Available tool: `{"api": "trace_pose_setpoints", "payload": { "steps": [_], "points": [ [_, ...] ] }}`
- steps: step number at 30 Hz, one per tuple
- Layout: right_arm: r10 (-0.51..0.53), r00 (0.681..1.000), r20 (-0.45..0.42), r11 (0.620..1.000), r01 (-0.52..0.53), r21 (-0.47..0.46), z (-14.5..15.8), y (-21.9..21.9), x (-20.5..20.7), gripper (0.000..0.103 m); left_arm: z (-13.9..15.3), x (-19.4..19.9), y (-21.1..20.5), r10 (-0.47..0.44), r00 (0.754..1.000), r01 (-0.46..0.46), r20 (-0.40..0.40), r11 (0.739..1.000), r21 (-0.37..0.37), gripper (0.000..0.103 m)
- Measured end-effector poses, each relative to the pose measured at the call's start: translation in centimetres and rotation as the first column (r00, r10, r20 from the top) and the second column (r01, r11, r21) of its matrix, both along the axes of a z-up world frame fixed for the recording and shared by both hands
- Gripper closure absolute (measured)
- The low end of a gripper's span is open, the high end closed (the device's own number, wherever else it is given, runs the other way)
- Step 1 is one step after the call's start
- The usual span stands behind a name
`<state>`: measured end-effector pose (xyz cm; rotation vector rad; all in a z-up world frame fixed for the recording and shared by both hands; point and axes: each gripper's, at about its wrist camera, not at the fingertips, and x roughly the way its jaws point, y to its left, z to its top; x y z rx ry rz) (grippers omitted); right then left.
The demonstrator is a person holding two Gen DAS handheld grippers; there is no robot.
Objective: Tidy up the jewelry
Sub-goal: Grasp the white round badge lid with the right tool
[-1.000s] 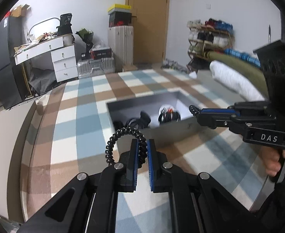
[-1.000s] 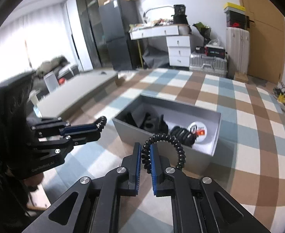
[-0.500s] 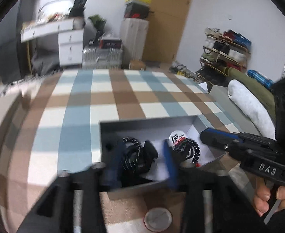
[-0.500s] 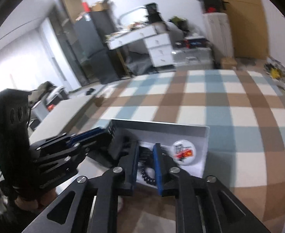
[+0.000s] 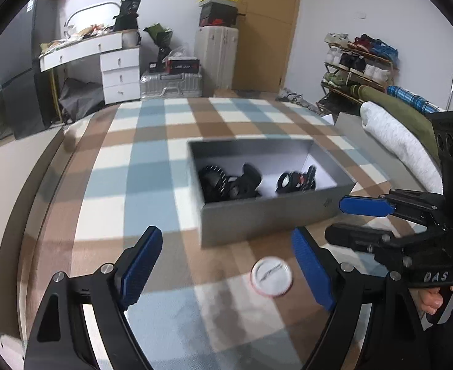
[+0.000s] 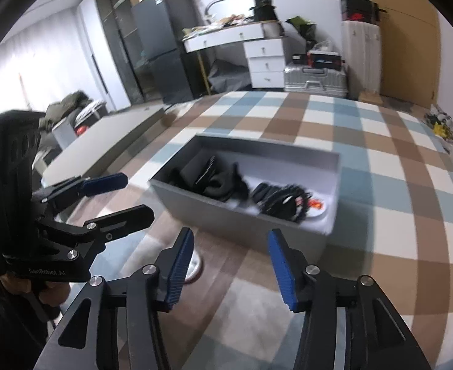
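A grey open box (image 5: pixel 266 215) (image 6: pixel 316 157) sits on the checked cloth. Inside lie black jewelry pieces: a dark pile (image 5: pixel 229 182) (image 6: pixel 214 178) on its left and black coiled bands (image 5: pixel 297 180) (image 6: pixel 285 202) on a round badge at its right. My left gripper (image 5: pixel 226 246) is open and empty in front of the box. My right gripper (image 6: pixel 229 249) is open and empty, also short of the box. Each gripper shows in the other's view, the right one (image 5: pixel 353 219) and the left one (image 6: pixel 124 195).
A round white badge (image 5: pixel 271 276) lies on the cloth in front of the box, partly hidden in the right wrist view (image 6: pixel 194 266). A desk with drawers (image 5: pixel 115 64), suitcases (image 5: pixel 171 84) and a shoe rack (image 5: pixel 359 61) stand beyond.
Both grippers held black coiled bands a second ago. They moved over the box, opened, and the bands now lie in the box. Both grippers have pulled back, open.
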<state>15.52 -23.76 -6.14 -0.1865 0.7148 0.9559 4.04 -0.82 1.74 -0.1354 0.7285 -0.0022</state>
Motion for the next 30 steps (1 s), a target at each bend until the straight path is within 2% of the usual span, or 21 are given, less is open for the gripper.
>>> {"api": "trace_pose_setpoints", "payload": {
  "steps": [1,4,7,8,11,15,17,18,19,23,24,25,26,28,29,30],
  "points": [
    [0.011,1.0,-0.001,1.0,-0.011,-0.013,-0.3,0.4,-0.3,0.044,-0.2,0.0,0.2,0.004,1.0,-0.004,-0.009,1.0,0.001,0.02],
    [0.061,0.998,0.003,0.997,-0.061,-0.042,-1.1,1.5,-1.3,0.044,-0.3,0.1,0.7,0.039,0.999,-0.038,-0.018,0.999,0.036,0.02],
    [0.085,0.996,-0.018,0.994,-0.086,-0.061,-2.0,2.6,-1.5,0.044,-0.1,0.1,1.6,0.06,0.998,-0.06,-0.013,0.998,0.017,0.019],
    [0.091,0.995,-0.028,0.993,-0.093,-0.069,-2.4,3.0,-1.5,0.044,-0.1,0.0,1.8,0.065,0.998,-0.064,-0.011,0.998,0.011,0.018],
    [0.112,0.993,-0.033,0.987,-0.115,-0.112,-3.4,4.1,-1.8,0.044,0.0,-0.2,1.9,0.074,0.997,-0.074,0.003,0.997,0.015,0.002],
    [0.139,0.99,-0.037,0.975,-0.143,-0.169,-4.5,5.5,-2.4,0.044,-0.2,-0.2,1.8,0.061,0.998,-0.061,0.008,0.998,0.006,0.002],
    [0.139,0.99,0.003,0.971,-0.136,-0.198,-4.6,6.1,-2.7,0.043,-0.3,-0.2,1.8,0.057,0.998,-0.057,0.01,0.998,0.006,0.002],
    [0.141,0.99,0.03,0.967,-0.131,-0.219,-4.7,6.5,-3.0,0.056,-0.3,-0.3,1.7,0.056,0.998,-0.056,0.012,0.998,0.008,0.002],
    [0.146,0.988,0.058,0.962,-0.128,-0.24,-4.7,6.8,-3.3,0.062,-0.2,-0.3,1.8,0.061,0.998,-0.061,0.015,0.998,0.012,0.002],
    [0.147,0.982,0.115,0.966,-0.117,-0.23,-4.2,6.6,-3.9,0.062,0.4,-0.7,1.9,0.055,0.997,-0.054,0.045,0.998,-0.011,0.002],
    [0.14,0.983,0.115,0.974,-0.116,-0.192,-3.6,6.0,-3.8,0.062,0.7,-0.8,1.9,0.053,0.997,-0.052,0.061,0.998,-0.019,0.007],
    [0.136,0.984,0.111,0.981,-0.118,-0.156,-2.9,5.5,-3.6,0.062,0.9,-0.8,1.9,0.046,0.997,-0.044,0.067,0.999,-0.022,0.024],
    [0.12,0.986,0.118,0.987,-0.106,-0.122,-2.2,4.8,-3.4,0.062,1.1,-0.6,1.8,0.03,0.998,-0.028,0.059,0.999,-0.024,0.035],
    [0.091,0.987,0.134,0.994,-0.082,-0.067,-0.8,3.8,-2.9,0.062,0.9,0.3,1.6,0.023,0.999,-0.022,0.036,1.0,-0.018,0.079],
    [0.071,0.987,0.142,0.997,-0.064,-0.051,-0.2,3.4,-2.6,0.062,0.8,0.7,1.5,0.021,0.999,-0.021,0.039,1.0,-0.019,0.088],
    [0.054,0.987,0.149,0.998,-0.049,-0.031,0.3,2.9,-2.3,0.062,0.7,0.8,1.4,0.015,0.999,-0.014,0.04,1.0,-0.025,0.091]
  ]
}}
